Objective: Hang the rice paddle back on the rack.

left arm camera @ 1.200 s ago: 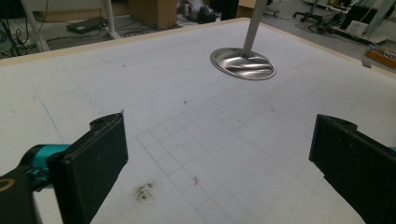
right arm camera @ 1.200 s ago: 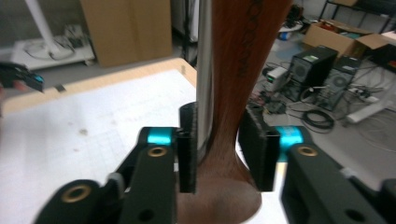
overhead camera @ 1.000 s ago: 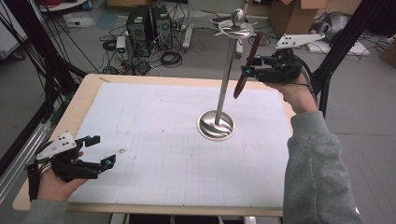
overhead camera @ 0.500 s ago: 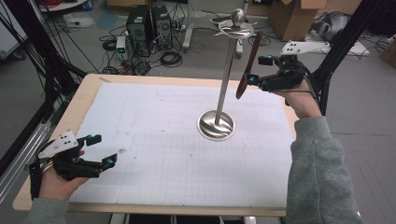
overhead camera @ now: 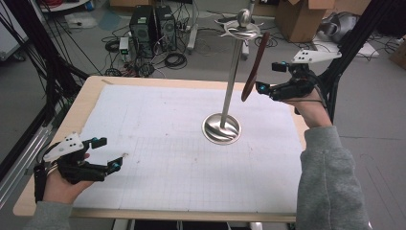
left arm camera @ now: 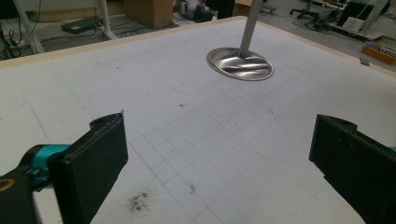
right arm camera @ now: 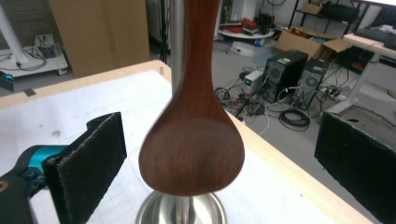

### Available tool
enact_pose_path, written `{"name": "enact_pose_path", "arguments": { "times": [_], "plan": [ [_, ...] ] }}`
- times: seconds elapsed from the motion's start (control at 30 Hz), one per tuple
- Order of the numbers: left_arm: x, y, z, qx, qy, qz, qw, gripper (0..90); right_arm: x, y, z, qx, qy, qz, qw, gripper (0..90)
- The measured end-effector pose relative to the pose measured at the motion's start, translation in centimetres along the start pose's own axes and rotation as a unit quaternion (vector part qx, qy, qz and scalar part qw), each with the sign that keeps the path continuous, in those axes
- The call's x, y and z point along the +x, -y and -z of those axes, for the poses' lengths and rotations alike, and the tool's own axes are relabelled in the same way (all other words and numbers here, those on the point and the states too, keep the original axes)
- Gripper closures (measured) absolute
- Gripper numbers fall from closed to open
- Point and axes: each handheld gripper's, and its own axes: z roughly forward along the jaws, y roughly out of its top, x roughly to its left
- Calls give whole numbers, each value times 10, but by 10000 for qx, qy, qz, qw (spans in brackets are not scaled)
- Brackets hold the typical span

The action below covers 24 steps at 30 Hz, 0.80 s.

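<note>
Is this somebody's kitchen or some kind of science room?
Most likely a lab or workshop, not a kitchen. Computer towers and tangled cables sit on the floor, cardboard boxes stand behind, and the table has a grid mat.

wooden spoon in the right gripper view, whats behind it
Behind the wooden spoon stands the metal stand's pole, with its round base showing below the bowl. The spoon covers most of the pole.

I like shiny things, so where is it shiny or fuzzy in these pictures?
High view: the stand's base gleams. Left gripper view: bright streaks across that base, the room behind soft. Right gripper view: the spoon up close looks a bit fuzzy, with a dull sheen.
</note>
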Motion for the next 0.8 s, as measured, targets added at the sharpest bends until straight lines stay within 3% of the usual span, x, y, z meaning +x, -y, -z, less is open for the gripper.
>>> {"name": "enact_pose_path", "arguments": {
  "times": [0.43,0.53,0.8],
  "plan": [
    [-1,-11,-13,-58,177,-105,9998,49,1,21,19,43,101,-68,9999,8],
    [0,-14,-11,-147,198,-111,9996,49,2,28,22,31,-37,-87,10000,8],
    [1,-17,-15,-173,244,-108,9995,49,1,51,23,103,-95,-267,9995,7]
  ]
}}
